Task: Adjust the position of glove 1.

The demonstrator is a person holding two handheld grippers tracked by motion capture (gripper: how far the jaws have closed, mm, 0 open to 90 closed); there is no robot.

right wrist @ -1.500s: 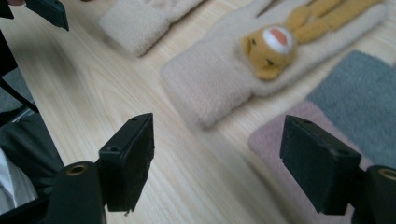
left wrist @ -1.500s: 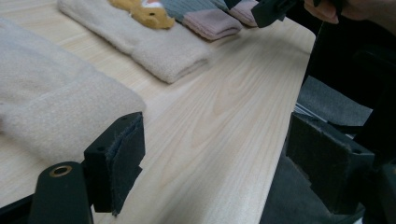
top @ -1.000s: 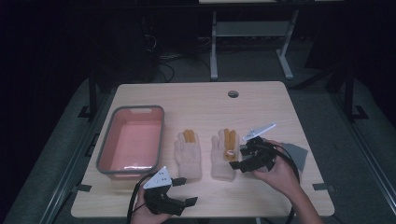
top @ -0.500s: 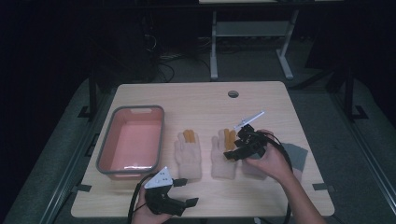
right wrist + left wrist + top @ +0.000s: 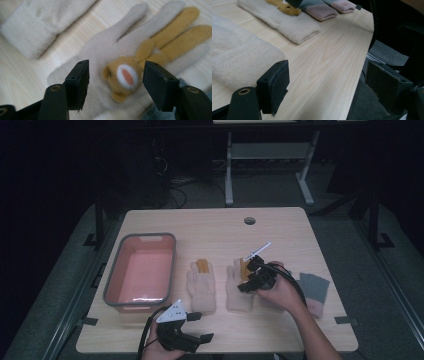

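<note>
— What's nearest you?

— My left tongs (image 5: 200, 338), low at the desk's (image 5: 280, 232) near edge. Their jaws stand wide apart with nothing between them, just past the cuff of the left glove (image 5: 201, 286).

— And the right tongs?

— My right tongs (image 5: 243, 281) sit over the right glove (image 5: 237, 292), which lies flat near the middle of the desk, fingers pointing to the far edge. The jaws have just been closing, but they are open yet, one on each side of the orange animal face (image 5: 124, 76) sewn on the palm. The pads press on nothing.

— The gloves touch?

— No, side by side, a strip of desk between them.

— What else?

— Socks (image 5: 314, 290) toward the right edge, just beside my right hand. A pink bin (image 5: 171, 265) toward the left edge. A round hole (image 5: 249, 220) near the far edge.
</note>
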